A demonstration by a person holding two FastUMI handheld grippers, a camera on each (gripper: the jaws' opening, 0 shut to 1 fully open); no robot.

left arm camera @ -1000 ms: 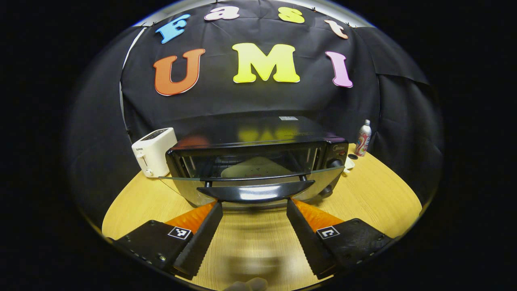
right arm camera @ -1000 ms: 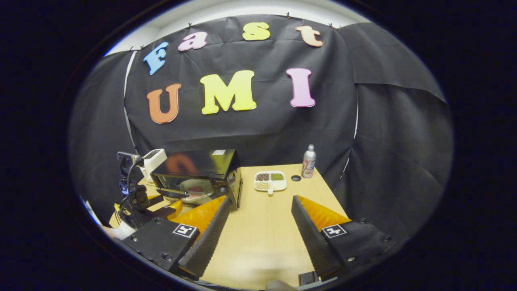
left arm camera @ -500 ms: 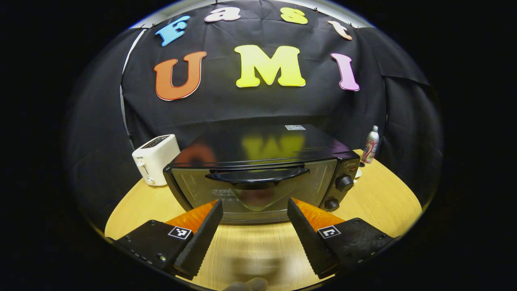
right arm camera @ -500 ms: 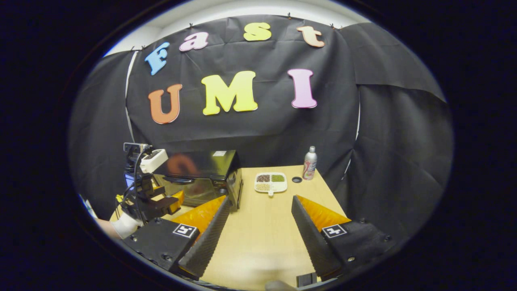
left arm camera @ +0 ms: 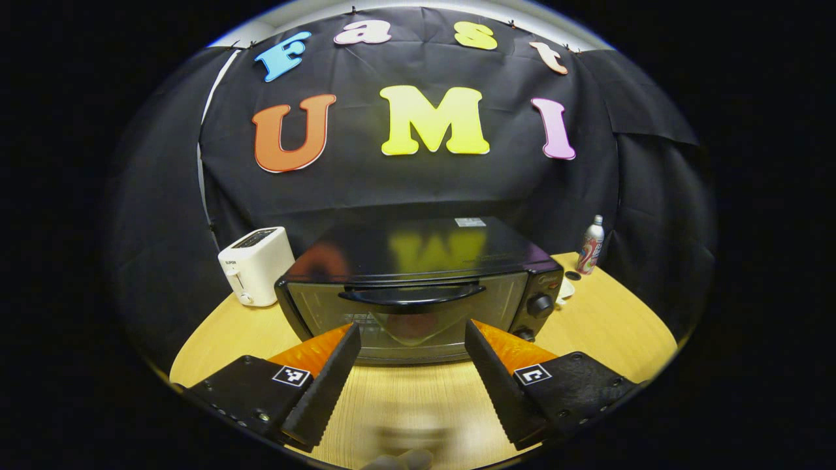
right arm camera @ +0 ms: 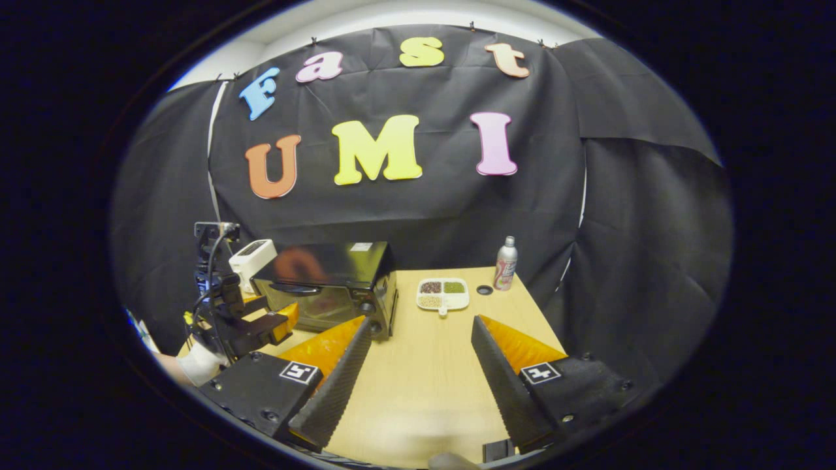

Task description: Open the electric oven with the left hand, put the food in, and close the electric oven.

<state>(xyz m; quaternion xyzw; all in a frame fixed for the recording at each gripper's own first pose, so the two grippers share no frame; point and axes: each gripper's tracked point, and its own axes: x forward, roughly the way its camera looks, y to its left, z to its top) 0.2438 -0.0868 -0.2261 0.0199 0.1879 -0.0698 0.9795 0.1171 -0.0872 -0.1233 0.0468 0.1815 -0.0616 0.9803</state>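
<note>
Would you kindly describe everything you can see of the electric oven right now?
The electric oven is a glossy black box standing upright on the wooden table. Its glass door is shut, with a curved black handle along the top edge and two knobs on the right. Something pale shows dimly behind the glass. A white toaster stands beside it; no fingers touch it.

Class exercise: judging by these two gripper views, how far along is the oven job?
Done: the black electric oven has its glass door shut, with something pale and reddish dimly visible behind it. In hand: nothing; the left gripper and right gripper are both open and empty. Left: apparently nothing.
</note>
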